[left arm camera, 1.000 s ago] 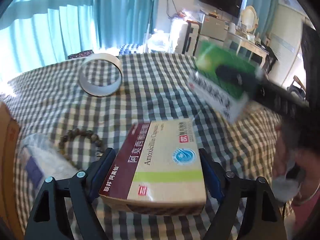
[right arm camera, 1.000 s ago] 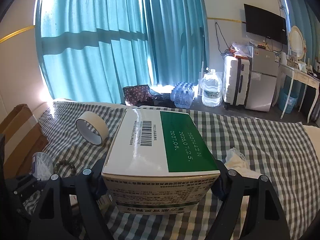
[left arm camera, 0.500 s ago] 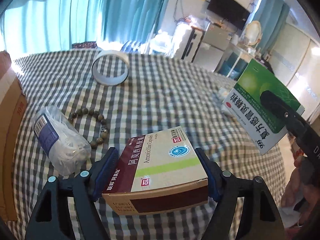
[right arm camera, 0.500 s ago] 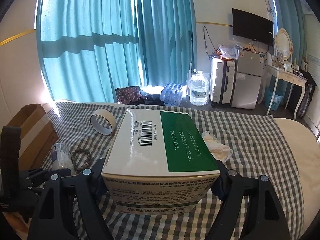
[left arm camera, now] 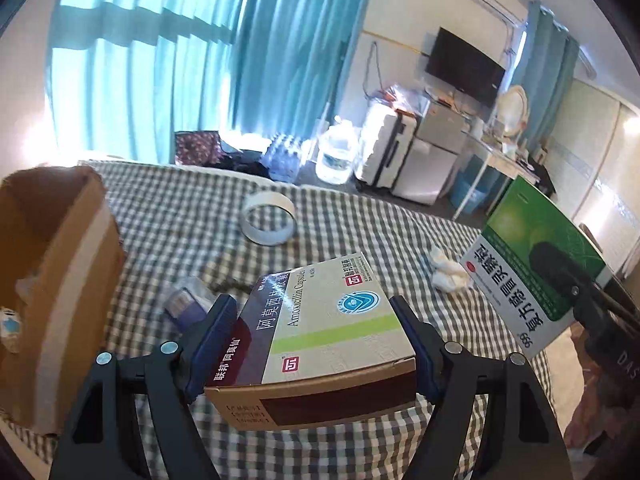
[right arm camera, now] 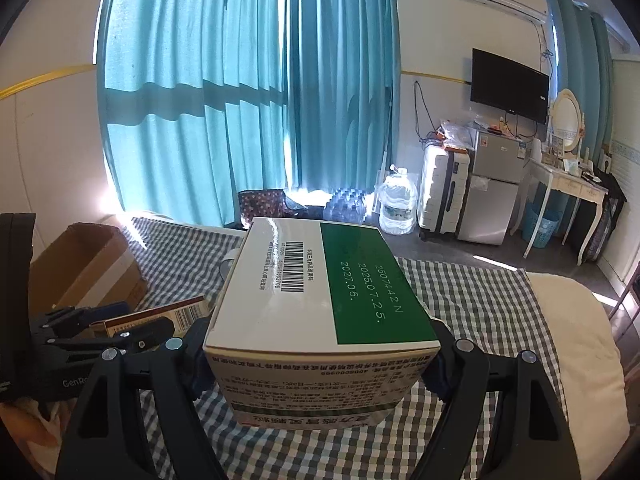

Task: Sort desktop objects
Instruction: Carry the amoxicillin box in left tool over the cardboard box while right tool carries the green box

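Left gripper: pitched downward over the checked tablecloth, both arms reaching forward from the bottom of the left wrist view. Its blue pads press on the two long sides of the amoxicillin box, which lies flat between them, printed face up, near end toward the camera. The box is clear of the cloth.

Right gripper: also tilted downward, less steeply. Its jaws stand wide and clamp the green-and-white box by its sides; the barcode face is uppermost and the box fills the space between the fingers. In the left wrist view the same box hangs at the right, above the table edge.

Surroundings: an open cardboard carton stands at the left of the table, close beside the left gripper. A tape roll lies on the cloth beyond the amoxicillin box, a crumpled white tissue lies between the two boxes, and a small clear packet lies just left of the left pad
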`<state>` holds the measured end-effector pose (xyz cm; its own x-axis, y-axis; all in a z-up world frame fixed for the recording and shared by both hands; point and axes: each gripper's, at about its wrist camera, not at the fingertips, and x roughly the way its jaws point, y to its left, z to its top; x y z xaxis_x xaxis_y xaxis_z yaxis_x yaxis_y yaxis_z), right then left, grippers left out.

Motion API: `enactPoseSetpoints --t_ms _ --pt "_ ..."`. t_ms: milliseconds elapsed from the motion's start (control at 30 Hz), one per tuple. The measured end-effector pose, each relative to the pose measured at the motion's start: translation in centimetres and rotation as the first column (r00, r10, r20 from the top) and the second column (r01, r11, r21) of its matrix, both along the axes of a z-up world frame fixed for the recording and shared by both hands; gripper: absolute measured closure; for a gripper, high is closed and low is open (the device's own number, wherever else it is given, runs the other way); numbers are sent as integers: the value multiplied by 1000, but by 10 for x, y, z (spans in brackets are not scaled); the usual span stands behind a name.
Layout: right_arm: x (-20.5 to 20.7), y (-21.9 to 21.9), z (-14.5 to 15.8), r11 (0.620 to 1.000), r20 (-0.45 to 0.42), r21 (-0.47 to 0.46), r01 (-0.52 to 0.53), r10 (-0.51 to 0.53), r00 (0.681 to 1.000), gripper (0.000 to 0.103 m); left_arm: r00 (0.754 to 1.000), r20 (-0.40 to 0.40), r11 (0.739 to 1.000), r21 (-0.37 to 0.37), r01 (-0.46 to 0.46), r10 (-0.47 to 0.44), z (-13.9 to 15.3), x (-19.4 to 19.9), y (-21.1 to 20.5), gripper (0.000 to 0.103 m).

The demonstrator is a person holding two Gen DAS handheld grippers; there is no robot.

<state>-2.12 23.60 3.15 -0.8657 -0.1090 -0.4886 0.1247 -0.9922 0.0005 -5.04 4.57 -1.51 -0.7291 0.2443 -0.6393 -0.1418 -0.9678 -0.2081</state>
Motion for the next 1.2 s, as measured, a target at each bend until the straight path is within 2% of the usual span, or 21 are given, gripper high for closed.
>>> enactPoseSetpoints --t_ms 267,400,567,733,933,1200 --pt "14 -59 35 996 -44 6 -88 88 995 24 984 -69 986 16 -166 167 38 19 -72 24" --pt "16 -95 47 989 -62 12 -145 145 987 24 966 -93 970 31 -241 243 49 26 -110 24" --pt "10 -144 51 976 -61 18 -216 217 974 24 932 -104 937 69 -343 348 53 30 -162 24" --pt "2 -196 49 957 -58 43 -287 289 956 24 902 -55 900 116 -419 427 41 36 -211 24" --pt "-18 -260 38 926 -33 33 -375 376 926 24 857 -19 853 102 -511 516 20 36 -256 24" --pt "-65 -328 14 890 52 -49 -452 455 889 24 841 60 834 108 -540 537 -10 22 -277 24"
